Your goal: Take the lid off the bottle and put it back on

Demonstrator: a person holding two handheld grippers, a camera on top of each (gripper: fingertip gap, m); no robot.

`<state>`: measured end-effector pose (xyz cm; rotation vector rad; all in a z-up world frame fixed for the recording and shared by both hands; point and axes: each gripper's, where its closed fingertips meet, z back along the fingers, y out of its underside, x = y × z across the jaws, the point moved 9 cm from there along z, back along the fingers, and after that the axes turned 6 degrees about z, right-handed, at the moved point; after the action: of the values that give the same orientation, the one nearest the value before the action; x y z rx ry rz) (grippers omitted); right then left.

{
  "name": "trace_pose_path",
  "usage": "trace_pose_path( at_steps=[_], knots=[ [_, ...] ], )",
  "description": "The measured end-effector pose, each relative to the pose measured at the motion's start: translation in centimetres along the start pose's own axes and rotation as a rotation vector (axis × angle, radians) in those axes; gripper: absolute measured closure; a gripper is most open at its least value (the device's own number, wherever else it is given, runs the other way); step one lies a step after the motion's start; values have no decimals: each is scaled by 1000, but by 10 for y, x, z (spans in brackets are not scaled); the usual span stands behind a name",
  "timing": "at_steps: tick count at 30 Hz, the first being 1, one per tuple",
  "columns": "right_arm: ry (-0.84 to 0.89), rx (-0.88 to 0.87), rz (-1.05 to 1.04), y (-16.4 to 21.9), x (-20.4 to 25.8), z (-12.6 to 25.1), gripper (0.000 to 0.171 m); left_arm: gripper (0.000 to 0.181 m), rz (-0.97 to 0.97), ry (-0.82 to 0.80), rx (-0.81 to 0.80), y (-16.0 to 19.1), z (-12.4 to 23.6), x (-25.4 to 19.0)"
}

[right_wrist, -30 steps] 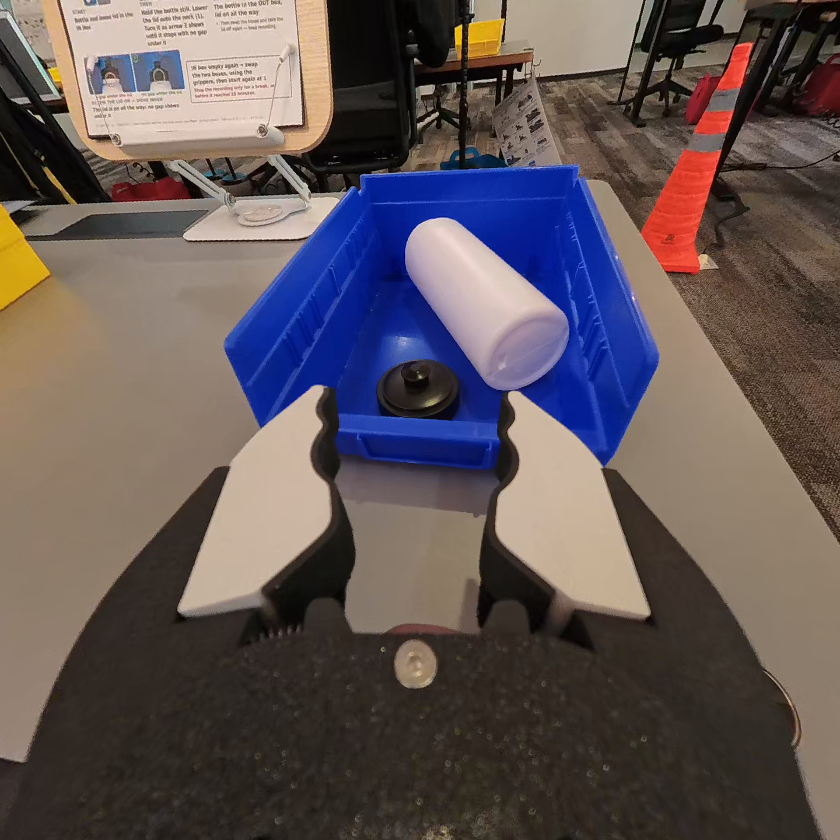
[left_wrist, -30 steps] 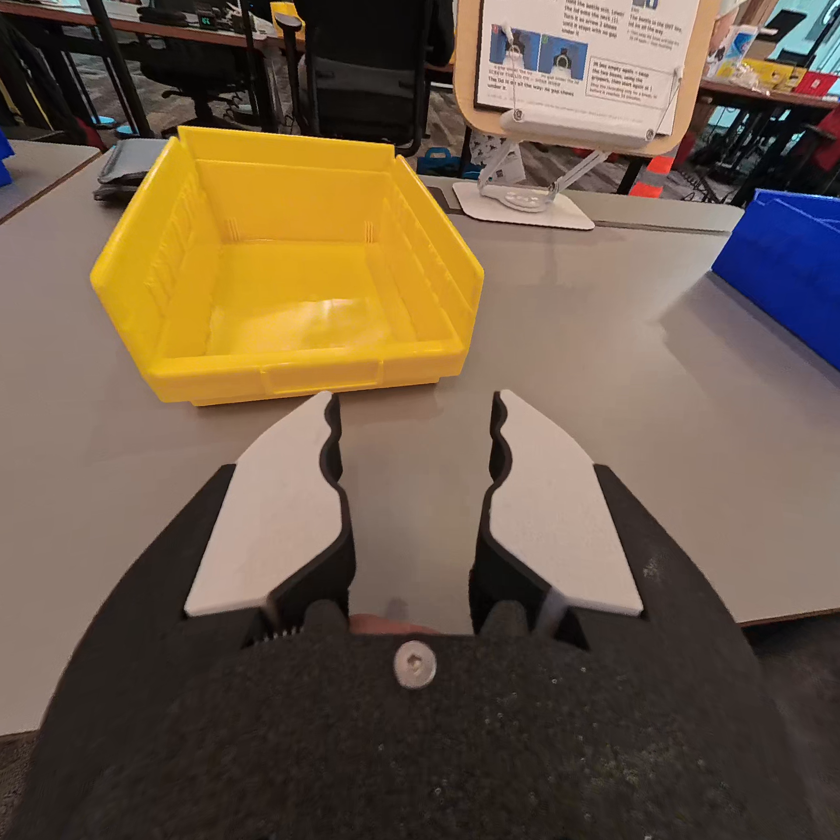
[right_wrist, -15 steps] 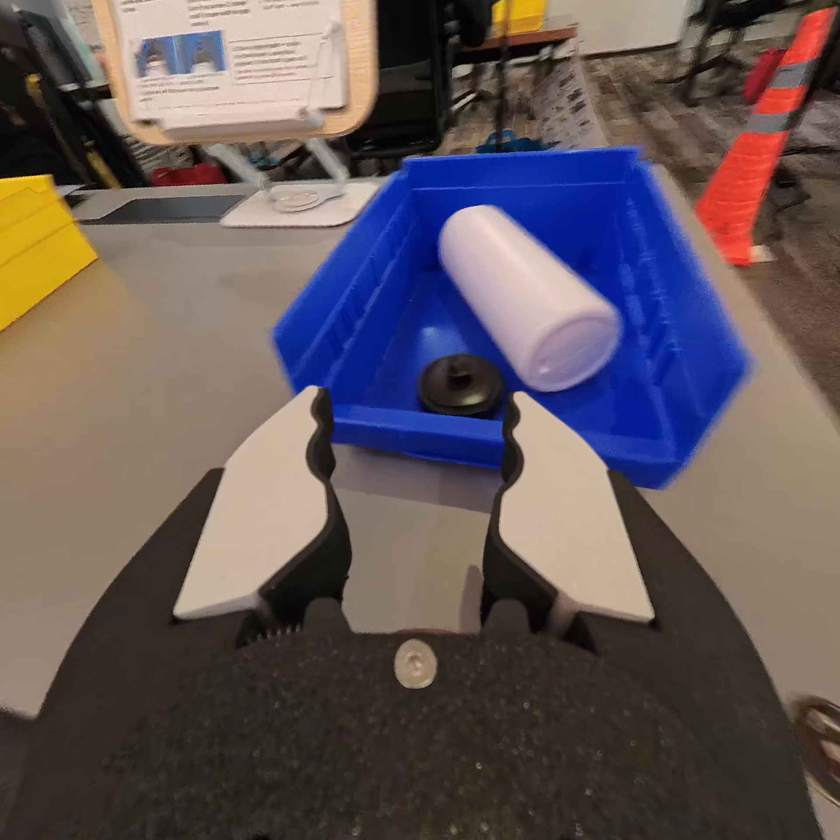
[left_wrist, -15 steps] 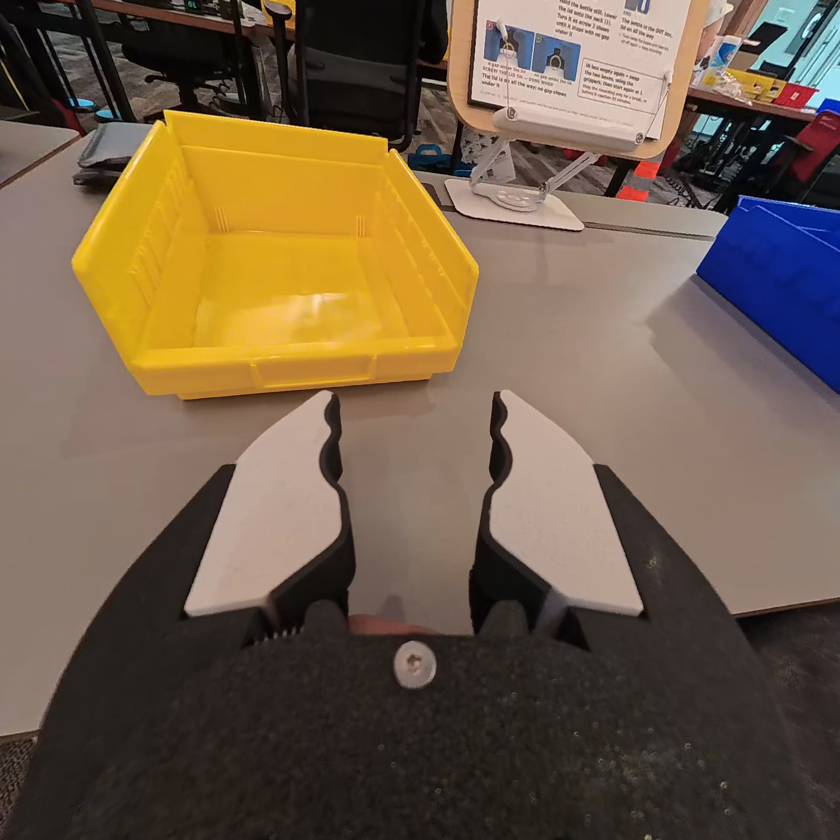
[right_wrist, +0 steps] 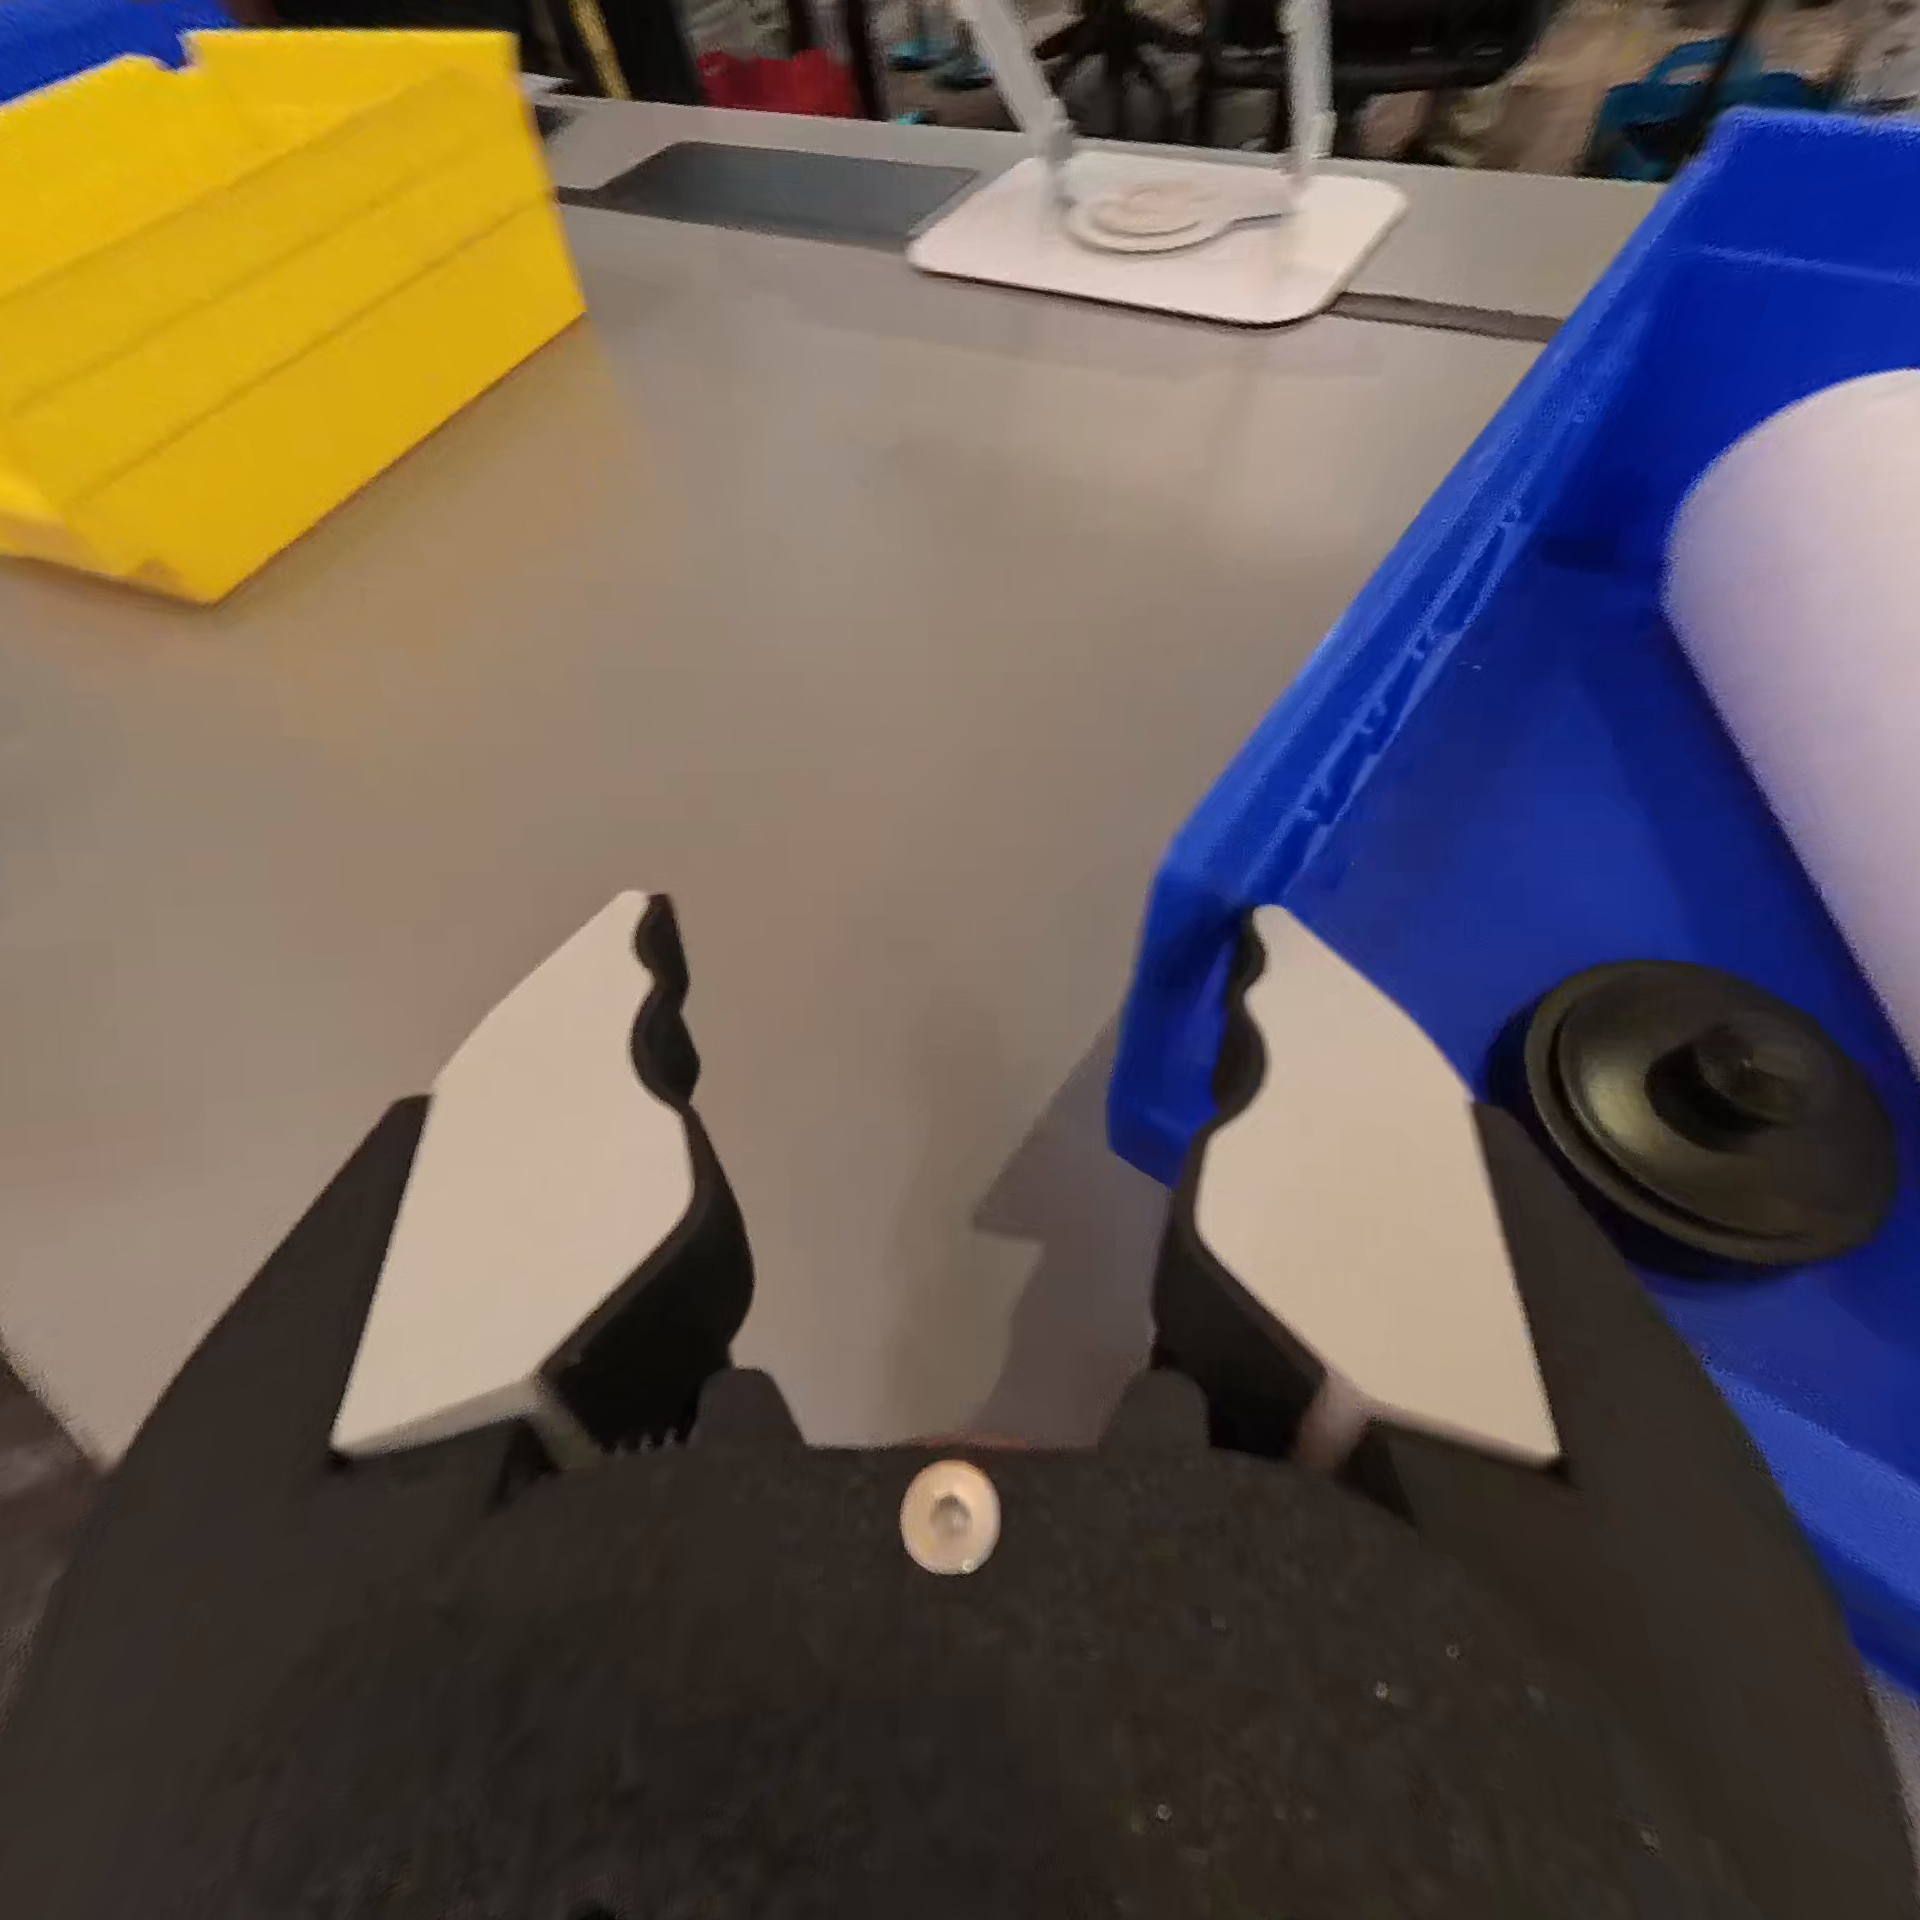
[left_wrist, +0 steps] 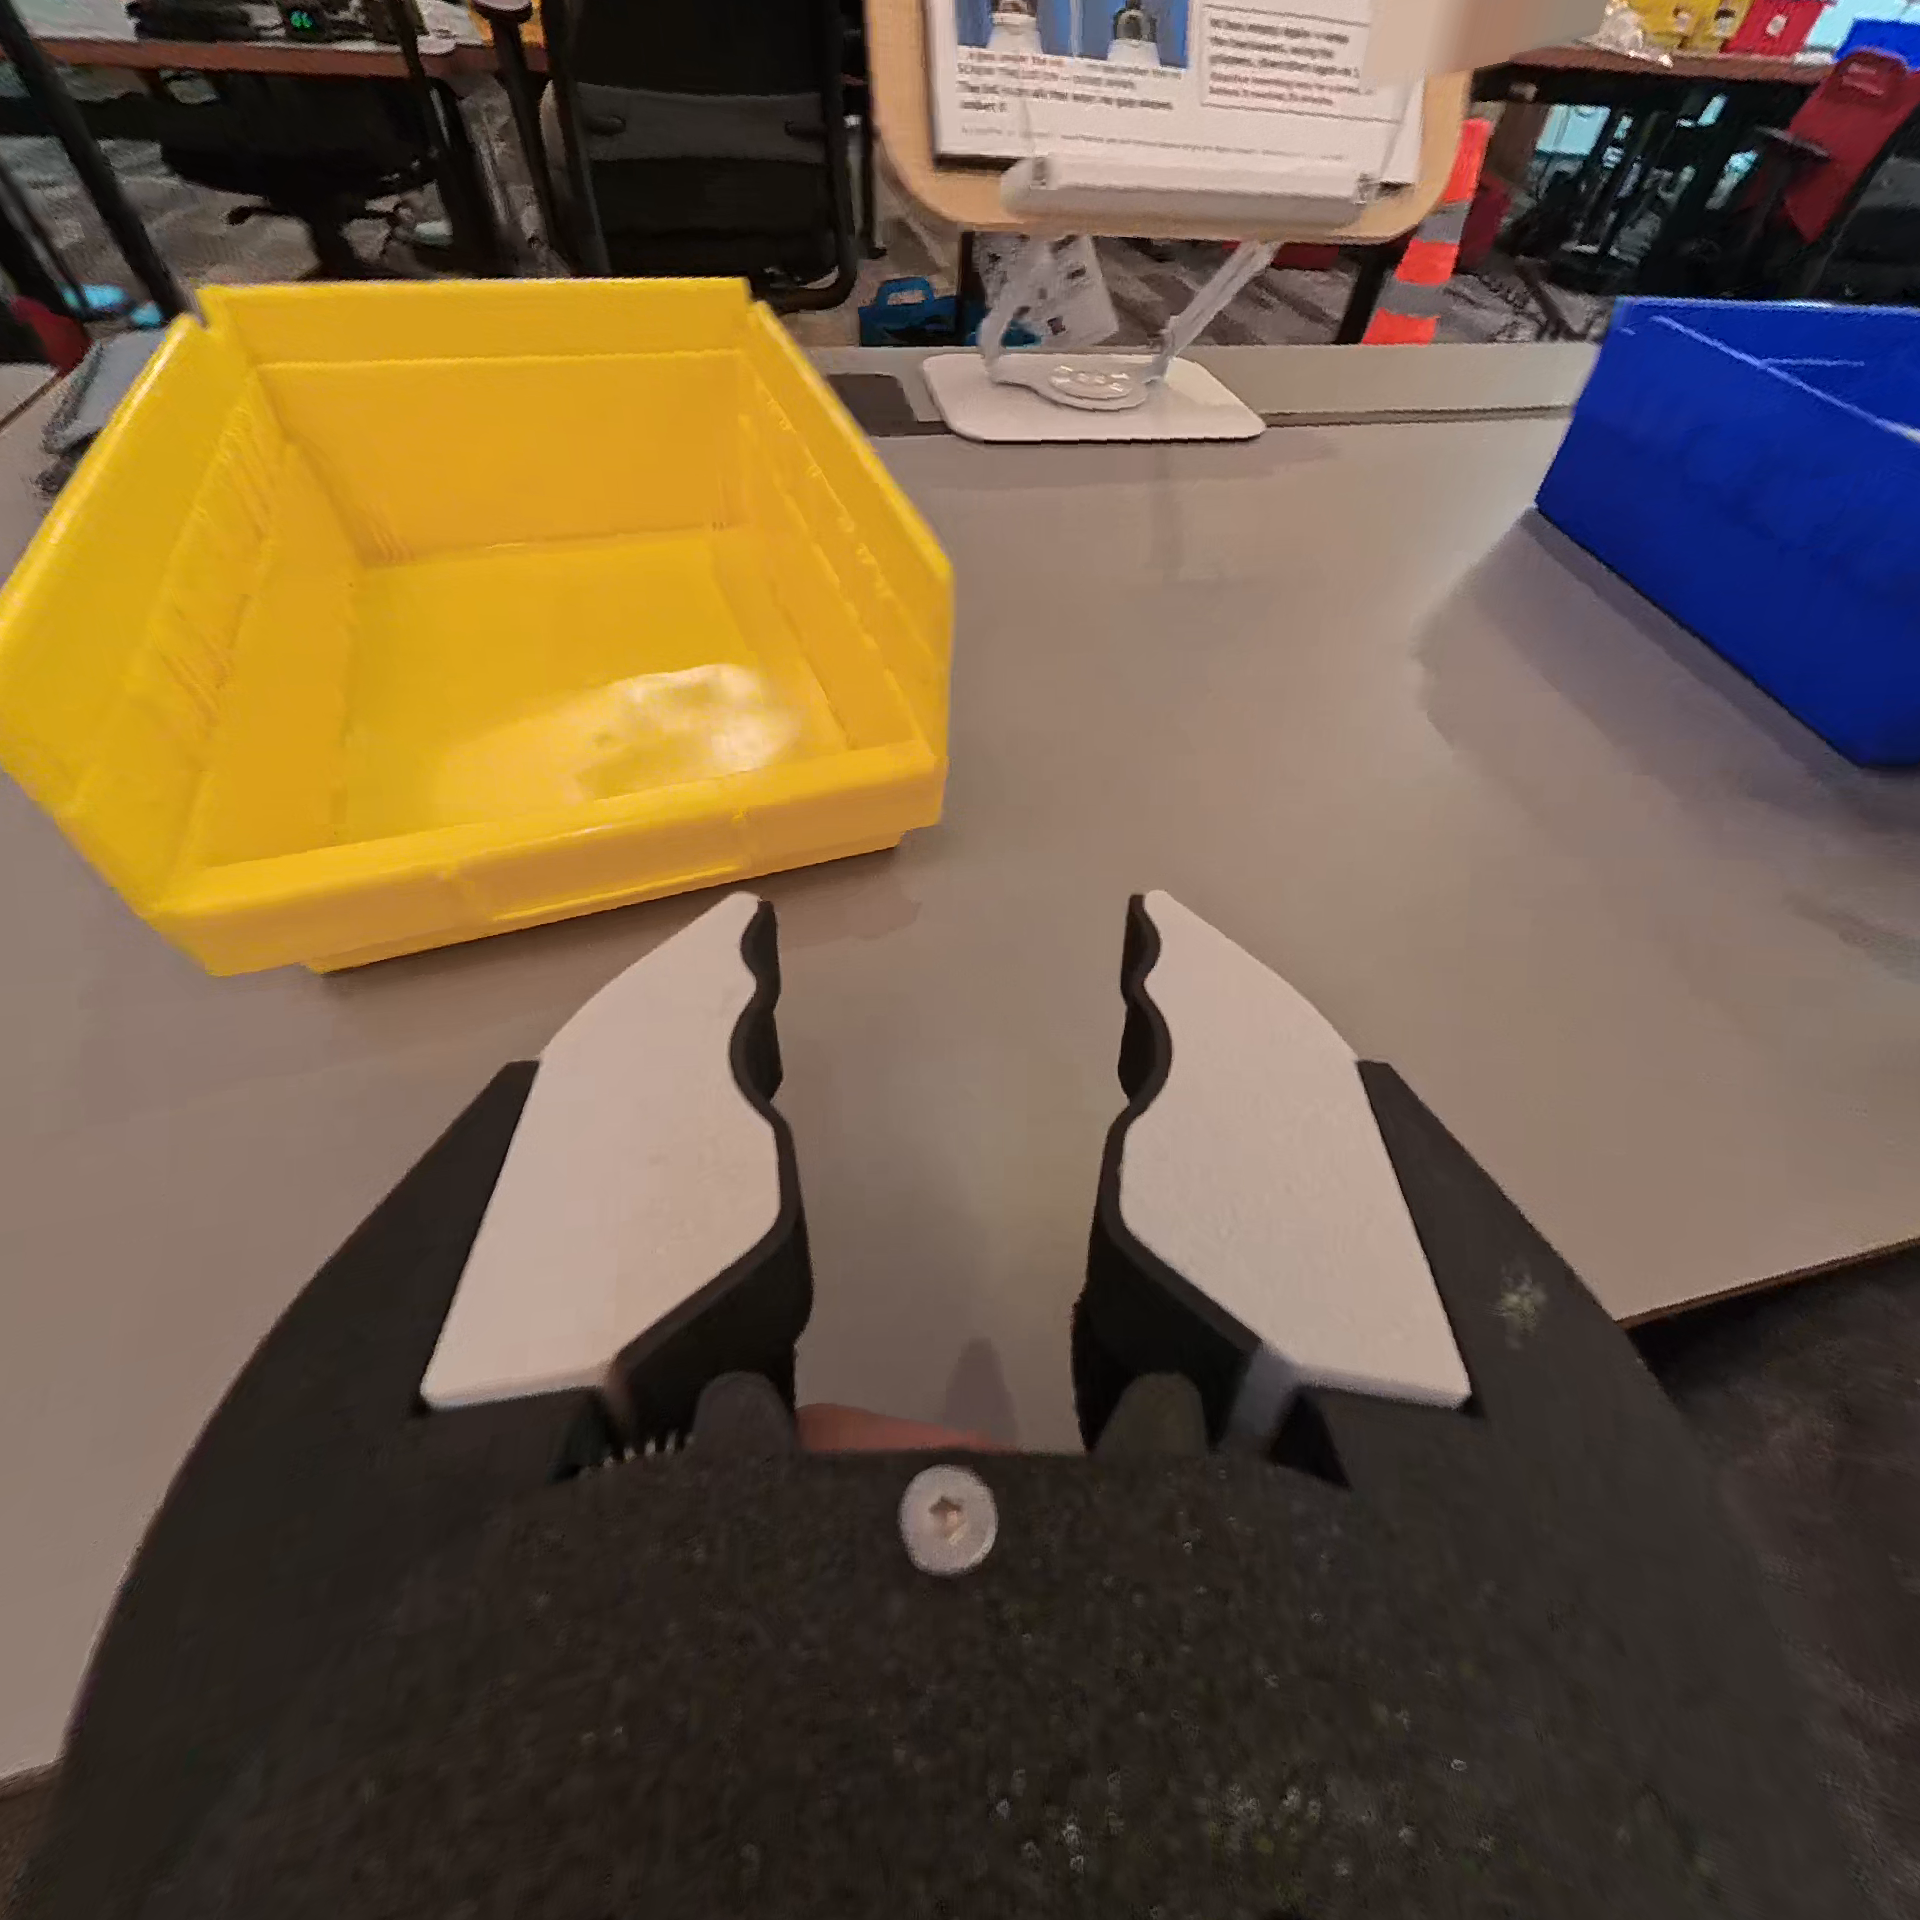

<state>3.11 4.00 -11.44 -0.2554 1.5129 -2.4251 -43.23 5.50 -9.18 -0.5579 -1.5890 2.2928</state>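
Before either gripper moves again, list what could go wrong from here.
1. The right gripper is open with one finger close against the blue bin corner; pushing forward would likely shove the bin instead of reaching inside.
2. The white bottle lies on its side, so it may roll when touched.
3. The black lid lies low against the bin's front wall, an awkward place to pinch.

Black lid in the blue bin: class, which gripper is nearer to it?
Right. The right gripper is at the blue bin's front corner, beside the black lid. The left gripper faces the yellow bin, well away.
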Motion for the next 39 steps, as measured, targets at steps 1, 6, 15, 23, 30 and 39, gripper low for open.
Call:
trace_pose_path(
  at_steps=[1, 6, 15, 23, 30, 39],
  knots=[
    [-59, -13, -14, 0, 5, 4, 85, 118, -23, 24, -2, -1, -3, -10],
    [-31, -145, -36, -2, 17, 54, 87, 113, -65, 304, 76, 0, -43, -105],
    [612, -108, -146, 29, -46, 124, 94, 112, -186, 435, 217, 7, -162, -286],
    [656, 24, -244, 49, -79, 88, 120, 169, -161, 282, 288, 5, -211, -318],
    [619, 25, -236, 17, -49, 62, 167, 177, -122, 154, 213, -9, -200, -270],
    [445, -79, -151, -67, 40, -47, 167, 178, -109, -97, 118, -62, -162, -125]
  ],
)
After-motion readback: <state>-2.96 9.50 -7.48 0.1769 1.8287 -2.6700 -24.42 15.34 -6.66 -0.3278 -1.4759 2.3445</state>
